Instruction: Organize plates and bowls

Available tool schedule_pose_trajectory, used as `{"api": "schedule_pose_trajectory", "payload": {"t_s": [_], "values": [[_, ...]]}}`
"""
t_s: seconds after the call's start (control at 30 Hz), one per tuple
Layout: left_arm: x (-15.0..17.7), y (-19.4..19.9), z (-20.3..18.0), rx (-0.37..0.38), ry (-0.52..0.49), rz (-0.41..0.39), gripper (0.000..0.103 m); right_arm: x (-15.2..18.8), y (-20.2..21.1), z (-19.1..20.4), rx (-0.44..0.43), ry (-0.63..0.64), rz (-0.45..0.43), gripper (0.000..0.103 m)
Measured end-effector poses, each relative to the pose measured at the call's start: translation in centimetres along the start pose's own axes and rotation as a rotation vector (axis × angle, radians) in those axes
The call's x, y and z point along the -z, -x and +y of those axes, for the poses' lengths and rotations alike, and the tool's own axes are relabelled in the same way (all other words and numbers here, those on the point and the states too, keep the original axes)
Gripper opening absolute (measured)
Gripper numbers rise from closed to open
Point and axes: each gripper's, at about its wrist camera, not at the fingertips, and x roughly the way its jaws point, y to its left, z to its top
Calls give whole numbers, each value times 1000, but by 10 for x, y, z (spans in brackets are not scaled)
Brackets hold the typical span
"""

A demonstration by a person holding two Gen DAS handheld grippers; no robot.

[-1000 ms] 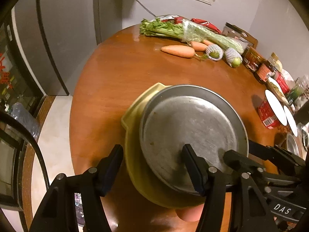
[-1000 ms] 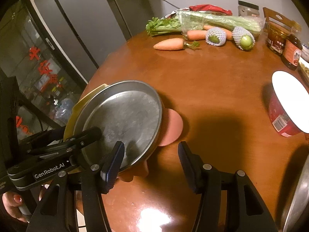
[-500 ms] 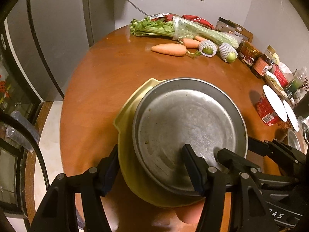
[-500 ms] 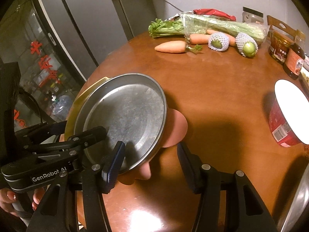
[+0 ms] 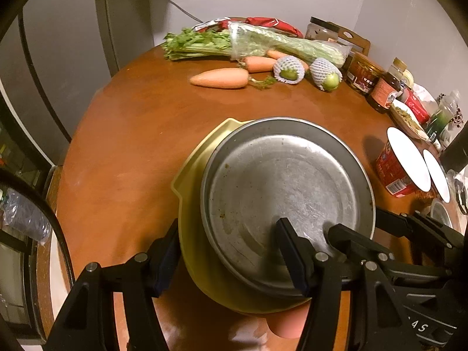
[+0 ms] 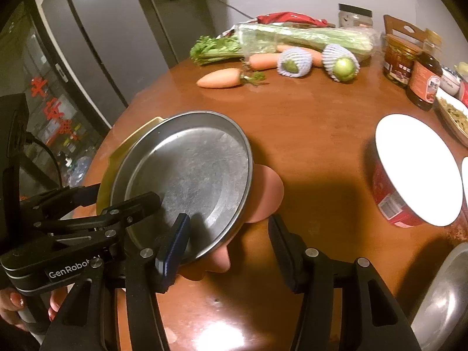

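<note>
- metal plate (image 5: 286,193) stacked on a yellow bowl (image 5: 193,169), both over pink dishes (image 6: 267,193), all at the near edge of the round wooden counter (image 5: 140,134); plate tilted, its rim overhanging the yellow bowl on the right.
- left hand-held gripper (image 5: 228,251) straddling the near left of that stack: left finger against the outside of the yellow bowl, right finger lying on the plate's inner face; clamped on the metal plate and yellow bowl together.
- right hand-held gripper (image 6: 228,242) at the near right of the plate: left finger on the plate's inner surface just inside the rim, right finger beyond the pink dishes, apart from them; jaws parted, no firm pinch visible.
- past the plate, toward the far edge of the counter: carrot (image 5: 219,78), celery in a bag (image 5: 263,44), two net-wrapped green fruits (image 5: 289,70).
- right of the plate: red tub with a white lid (image 6: 415,172), then jars and bottles (image 6: 424,84) farther back along the counter's right side.
- left of the plate, beyond the counter: grey fridge (image 6: 96,44).
- person's hand (image 6: 17,307) on the left gripper's handle, low left of the plate in the right wrist view.
</note>
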Motion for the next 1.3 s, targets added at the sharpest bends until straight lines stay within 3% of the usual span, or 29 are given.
{"api": "schedule_pose_trajectory", "payload": {"t_s": [0.67, 1.3], "values": [[-18, -11, -17, -25, -1, -15, 63, -12, 1, -25, 17, -29, 18, 58], [-18, 26, -6, -83, 54, -91, 63, -13, 32, -22, 28, -24, -75, 59]]}}
